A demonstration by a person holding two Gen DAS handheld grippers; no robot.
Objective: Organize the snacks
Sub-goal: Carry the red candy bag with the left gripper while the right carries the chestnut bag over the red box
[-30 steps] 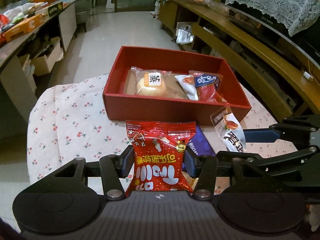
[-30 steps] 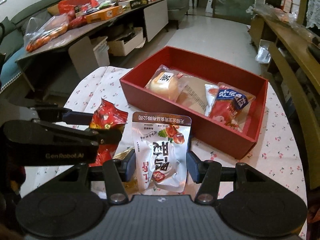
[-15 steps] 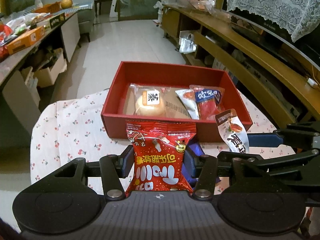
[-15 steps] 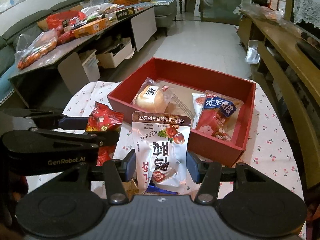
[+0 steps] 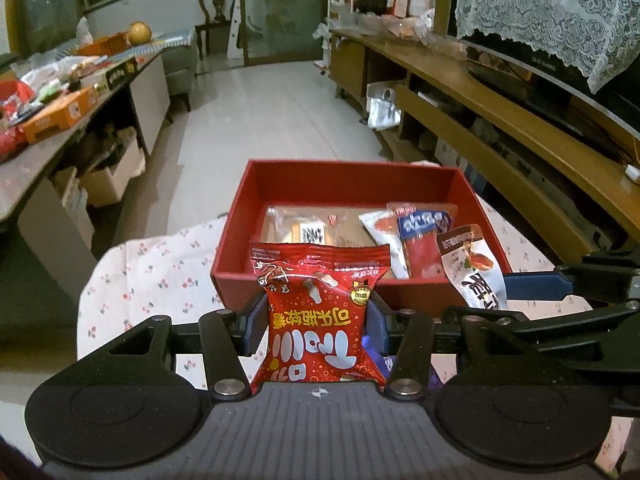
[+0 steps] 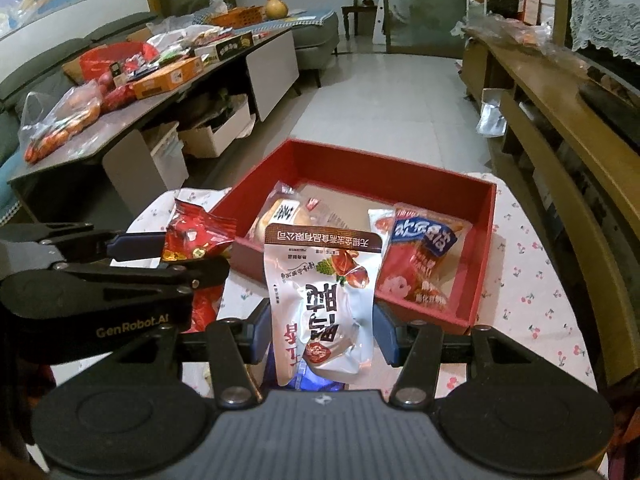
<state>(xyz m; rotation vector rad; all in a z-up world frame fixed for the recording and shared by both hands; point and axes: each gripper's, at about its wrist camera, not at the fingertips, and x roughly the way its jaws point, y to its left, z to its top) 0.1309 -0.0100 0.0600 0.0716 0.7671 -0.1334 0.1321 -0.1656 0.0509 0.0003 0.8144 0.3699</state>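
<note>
My left gripper is shut on a red snack packet, and its jaws are closing further on it. It hangs above the table just short of the red box. My right gripper is shut on a white snack packet, close to the box's near wall. The two grippers are side by side. In the box lie a wrapped bun, a small white packet and a red-and-blue packet.
The box stands on a small table with a cherry-print cloth. A blue packet lies on the cloth under the grippers. A cluttered low table is to the left, and a long wooden bench to the right.
Both grippers have risen a little and tipped upward with their packets still held. The red box now sits lower in both views.
</note>
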